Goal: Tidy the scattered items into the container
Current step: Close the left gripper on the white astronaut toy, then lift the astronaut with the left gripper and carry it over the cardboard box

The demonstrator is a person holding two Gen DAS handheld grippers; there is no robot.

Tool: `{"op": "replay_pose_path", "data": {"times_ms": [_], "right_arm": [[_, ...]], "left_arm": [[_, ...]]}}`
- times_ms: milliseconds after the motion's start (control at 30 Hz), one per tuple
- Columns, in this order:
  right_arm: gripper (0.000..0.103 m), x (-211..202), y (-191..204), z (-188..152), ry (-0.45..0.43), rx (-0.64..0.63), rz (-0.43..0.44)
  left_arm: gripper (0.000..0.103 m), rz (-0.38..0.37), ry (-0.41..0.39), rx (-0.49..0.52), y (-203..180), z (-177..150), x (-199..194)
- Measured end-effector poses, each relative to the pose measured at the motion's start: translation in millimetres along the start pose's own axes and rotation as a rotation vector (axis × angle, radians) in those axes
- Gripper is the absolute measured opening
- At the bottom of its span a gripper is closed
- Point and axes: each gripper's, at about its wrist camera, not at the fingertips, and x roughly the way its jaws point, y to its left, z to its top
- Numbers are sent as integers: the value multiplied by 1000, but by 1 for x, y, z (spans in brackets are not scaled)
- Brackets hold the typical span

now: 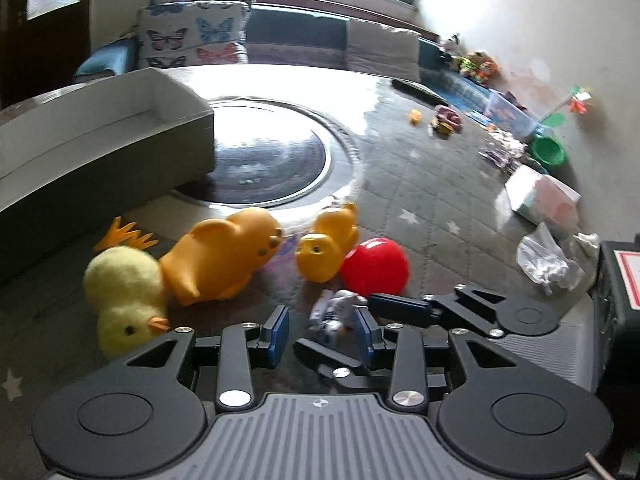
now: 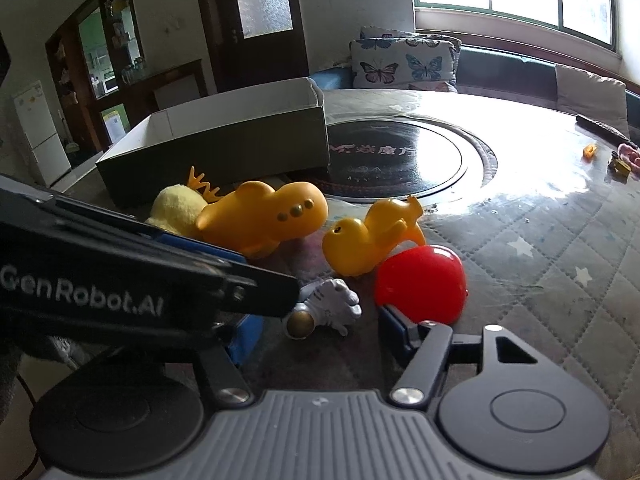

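Note:
A small white astronaut figure point(image 1: 335, 312) point(image 2: 326, 308) lies on the quilted table. My left gripper point(image 1: 322, 330) is open, and the figure sits just inside its right pad. My right gripper point(image 2: 320, 334) is open around the same figure; its right pad touches the red ball point(image 2: 422, 282) point(image 1: 375, 266). Beyond lie a small orange duck point(image 1: 326, 246) point(image 2: 368, 242), a large orange duck point(image 1: 226, 258) point(image 2: 262, 216) and a yellow plush chick point(image 1: 124, 294) point(image 2: 178, 208). The open grey box point(image 1: 108, 160) point(image 2: 224, 148) stands behind them at the left.
A round black turntable point(image 1: 272, 156) point(image 2: 396, 160) lies in the table's middle. Small toys point(image 1: 444, 120) lie far right. A crumpled white bag point(image 1: 548, 256), a box point(image 1: 540, 196) and a green bowl point(image 1: 548, 152) are at the right edge. A sofa with butterfly cushions point(image 1: 192, 36) stands behind.

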Motion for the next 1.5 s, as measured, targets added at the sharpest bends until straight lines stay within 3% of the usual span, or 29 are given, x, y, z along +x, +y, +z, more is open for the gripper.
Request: {"op": "replay_pose_path", "data": {"times_ms": [333, 600, 833, 1267, 1500], "right_arm": [[43, 2, -1, 1, -2, -13, 17], [42, 3, 2, 6, -3, -30, 34], [42, -1, 11, 22, -33, -73, 52], [42, 12, 42, 90, -157, -189, 96], [42, 38, 60, 137, -194, -229, 126]], "left_arm": [[38, -37, 47, -18, 6, 4, 20], [26, -67, 26, -42, 17, 6, 16], [27, -73, -27, -77, 29, 17, 1], [27, 13, -160, -95, 64, 69, -28], [27, 71, -206, -100, 93, 104, -27]]}}
